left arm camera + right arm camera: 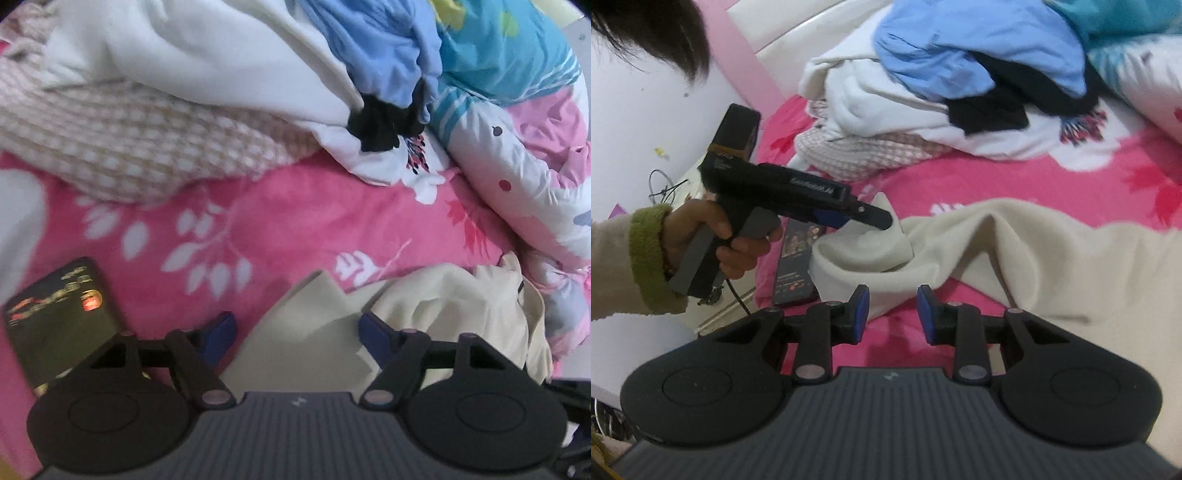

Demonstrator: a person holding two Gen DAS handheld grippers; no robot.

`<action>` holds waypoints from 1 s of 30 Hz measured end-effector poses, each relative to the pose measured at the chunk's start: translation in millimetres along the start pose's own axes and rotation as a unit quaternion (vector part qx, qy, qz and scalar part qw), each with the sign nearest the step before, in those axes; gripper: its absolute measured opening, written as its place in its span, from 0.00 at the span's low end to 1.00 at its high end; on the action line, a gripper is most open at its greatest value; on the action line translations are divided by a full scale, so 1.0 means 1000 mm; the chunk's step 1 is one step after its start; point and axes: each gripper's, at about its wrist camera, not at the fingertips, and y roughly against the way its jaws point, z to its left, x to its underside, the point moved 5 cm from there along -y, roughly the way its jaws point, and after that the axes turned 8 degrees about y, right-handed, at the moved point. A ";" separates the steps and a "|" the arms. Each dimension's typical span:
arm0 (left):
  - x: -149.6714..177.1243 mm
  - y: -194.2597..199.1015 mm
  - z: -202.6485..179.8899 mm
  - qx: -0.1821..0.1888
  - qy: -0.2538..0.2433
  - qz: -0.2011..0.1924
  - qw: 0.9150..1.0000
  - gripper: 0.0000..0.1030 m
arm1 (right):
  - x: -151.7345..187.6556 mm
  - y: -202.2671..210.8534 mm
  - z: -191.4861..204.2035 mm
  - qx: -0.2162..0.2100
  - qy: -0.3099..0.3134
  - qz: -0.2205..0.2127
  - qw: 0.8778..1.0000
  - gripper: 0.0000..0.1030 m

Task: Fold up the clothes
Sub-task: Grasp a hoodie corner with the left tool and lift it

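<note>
Cream fleece, a soft garment [1015, 240], lies rumpled across the pink flowered blanket [295, 206] on the bed, near its front edge, one end turned up in a loose flap. The left gripper [297, 325] hangs over that flap with its blue-padded fingers [373, 328] spread wide, cloth lying between them but not pinched. From the right wrist view the same tool sits in the person's hand [713, 236], its tip right at the raised corner. The right gripper [893, 312] hovers low over the garment's near edge, its fingers parted too, holding nothing.

A dark phone [59, 317] rests on the blanket just beside the flap; I'd worry a sweep of the cloth drags it off the bed. The fleece is thick and limp, so a shallow pinch may catch only one layer and let the fold sag. Behind, a heap of unfolded clothes [923, 92] slumps near enough to get tangled in.
</note>
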 end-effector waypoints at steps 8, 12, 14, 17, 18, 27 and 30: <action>-0.016 0.041 -0.007 -0.002 0.033 -0.049 0.998 0.10 | 0.012 0.009 -0.018 0.047 -0.051 -0.004 0.998 0.27; -0.060 0.107 0.012 0.039 0.108 -0.145 0.983 0.10 | 0.019 0.012 -0.032 0.091 -0.053 0.004 0.994 0.27; -0.078 0.127 0.025 0.054 0.139 -0.172 0.974 0.10 | 0.025 0.010 -0.041 0.107 -0.062 0.010 0.992 0.27; -0.100 0.140 0.044 0.064 0.190 -0.187 0.962 0.10 | 0.033 0.007 -0.055 0.132 -0.074 0.019 0.988 0.27; -0.106 0.140 0.050 0.064 0.208 -0.187 0.958 0.10 | 0.035 0.006 -0.059 0.140 -0.079 0.022 0.987 0.27; -0.130 0.134 0.055 0.069 0.280 -0.176 0.941 0.10 | 0.012 -0.019 -0.040 0.194 0.098 0.007 0.976 0.43; -0.130 0.138 0.053 0.068 0.282 -0.181 0.940 0.10 | 0.006 -0.037 -0.036 0.216 0.185 0.019 0.958 0.45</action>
